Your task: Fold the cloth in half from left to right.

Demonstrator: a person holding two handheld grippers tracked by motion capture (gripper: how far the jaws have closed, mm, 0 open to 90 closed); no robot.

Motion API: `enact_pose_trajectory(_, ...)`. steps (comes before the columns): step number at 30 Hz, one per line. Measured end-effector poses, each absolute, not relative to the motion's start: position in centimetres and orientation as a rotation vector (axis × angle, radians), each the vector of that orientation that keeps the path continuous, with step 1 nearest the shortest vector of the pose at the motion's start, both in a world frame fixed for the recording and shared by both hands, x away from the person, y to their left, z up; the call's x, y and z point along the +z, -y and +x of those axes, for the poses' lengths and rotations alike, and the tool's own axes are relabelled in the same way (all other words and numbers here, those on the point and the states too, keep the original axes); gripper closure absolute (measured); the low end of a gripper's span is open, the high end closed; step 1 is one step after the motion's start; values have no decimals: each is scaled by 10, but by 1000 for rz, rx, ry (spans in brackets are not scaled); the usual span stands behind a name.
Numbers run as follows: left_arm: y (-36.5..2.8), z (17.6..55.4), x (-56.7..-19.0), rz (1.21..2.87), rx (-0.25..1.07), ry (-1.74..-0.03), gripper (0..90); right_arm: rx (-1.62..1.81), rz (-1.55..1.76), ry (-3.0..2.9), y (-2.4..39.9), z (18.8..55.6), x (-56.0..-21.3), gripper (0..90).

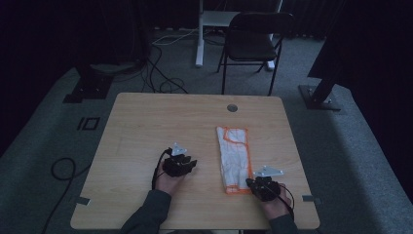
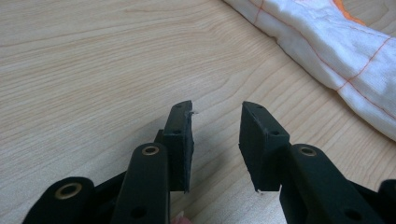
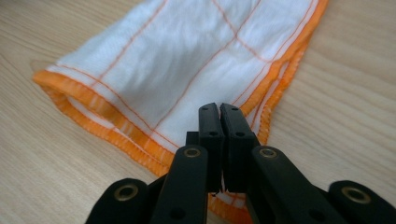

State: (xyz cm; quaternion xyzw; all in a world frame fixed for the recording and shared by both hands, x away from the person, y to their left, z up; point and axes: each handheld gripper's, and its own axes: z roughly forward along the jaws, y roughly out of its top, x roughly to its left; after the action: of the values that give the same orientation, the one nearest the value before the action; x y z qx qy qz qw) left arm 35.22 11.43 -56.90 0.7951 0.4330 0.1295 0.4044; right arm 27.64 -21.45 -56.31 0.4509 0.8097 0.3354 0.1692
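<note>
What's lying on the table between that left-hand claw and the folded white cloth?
Nothing: in the high view, bare wooden table separates the left gripper from the white cloth. The left gripper view shows bare wood too, with the cloth's edge beyond the open jaws.

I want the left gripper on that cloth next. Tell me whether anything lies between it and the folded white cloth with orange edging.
Nothing visible does. The left gripper, jaws apart with nothing between them, faces bare wooden table; the folded white cloth with orange edging lies just beyond. The right gripper sits at the cloth's near end, jaws together.
</note>
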Motion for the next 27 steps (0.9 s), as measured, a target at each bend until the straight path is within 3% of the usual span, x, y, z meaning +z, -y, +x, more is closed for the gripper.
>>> enact_pose_trajectory(7, -114, 352, -570, 2007, 326, -1094, 655, 980, 1286, -2280, 223, 275, -557, 868)
enact_pose_trajectory(12, -112, 352, -570, 2010, 323, -1092, 655, 963, 1304, -2288, 220, 281, -567, 716)
enact_pose_trajectory(14, -112, 352, -570, 2011, 322, -1091, 655, 955, 1305, -2305, 218, 284, -570, 738)
enact_pose_trajectory(18, -113, 352, -570, 2008, 322, -1094, 655, 938, 1279, -2309, 216, 285, -567, 867)
enact_pose_trajectory(27, -114, 352, -570, 2007, 324, -1095, 654, 979, 1277, -2253, 226, 274, -551, 866)
